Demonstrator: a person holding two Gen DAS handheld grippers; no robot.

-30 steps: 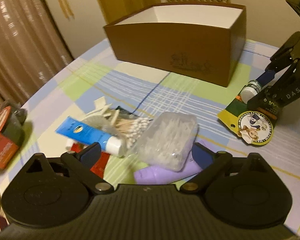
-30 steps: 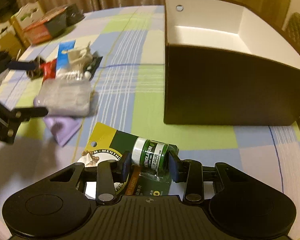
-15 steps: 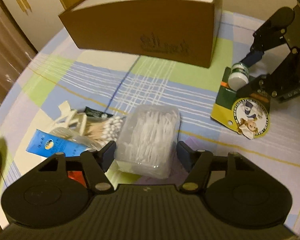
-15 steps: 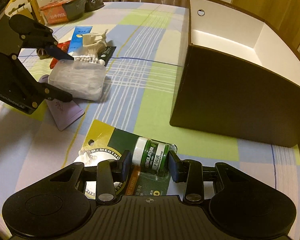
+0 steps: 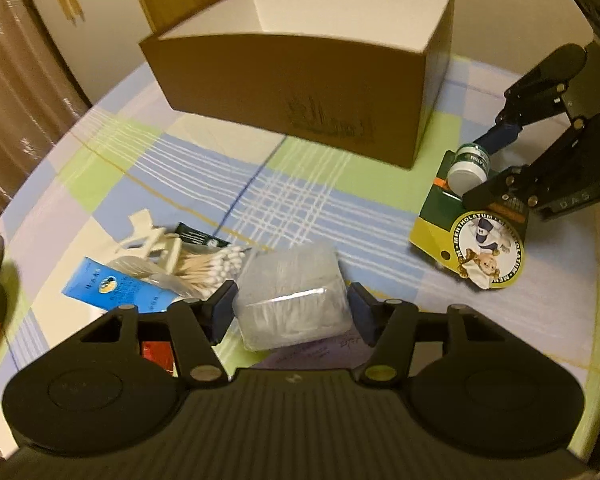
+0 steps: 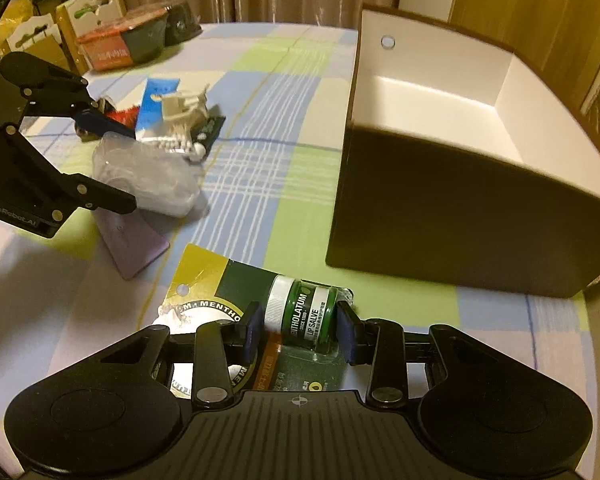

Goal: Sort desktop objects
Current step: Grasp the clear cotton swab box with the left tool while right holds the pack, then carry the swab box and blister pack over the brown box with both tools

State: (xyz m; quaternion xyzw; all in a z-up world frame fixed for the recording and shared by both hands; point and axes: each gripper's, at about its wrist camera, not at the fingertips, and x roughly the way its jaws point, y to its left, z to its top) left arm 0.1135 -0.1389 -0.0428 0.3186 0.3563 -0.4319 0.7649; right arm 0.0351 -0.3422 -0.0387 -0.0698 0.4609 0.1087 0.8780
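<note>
Near the table's (image 5: 380, 216) front edge, the right gripper (image 6: 300, 326) is clamping the salve jar (image 6: 300, 312) crosswise, while the left gripper's (image 5: 290, 308) parted jaws are flanking the floss box (image 5: 290, 300).

One brown box (image 5: 300, 76), one lip salve pack (image 6: 300, 316), one blue tube (image 5: 112, 286).

A clear plastic box (image 5: 290, 300) of picks lies tilted; a carded green lip-salve jar (image 6: 302, 314) lies flat.
</note>
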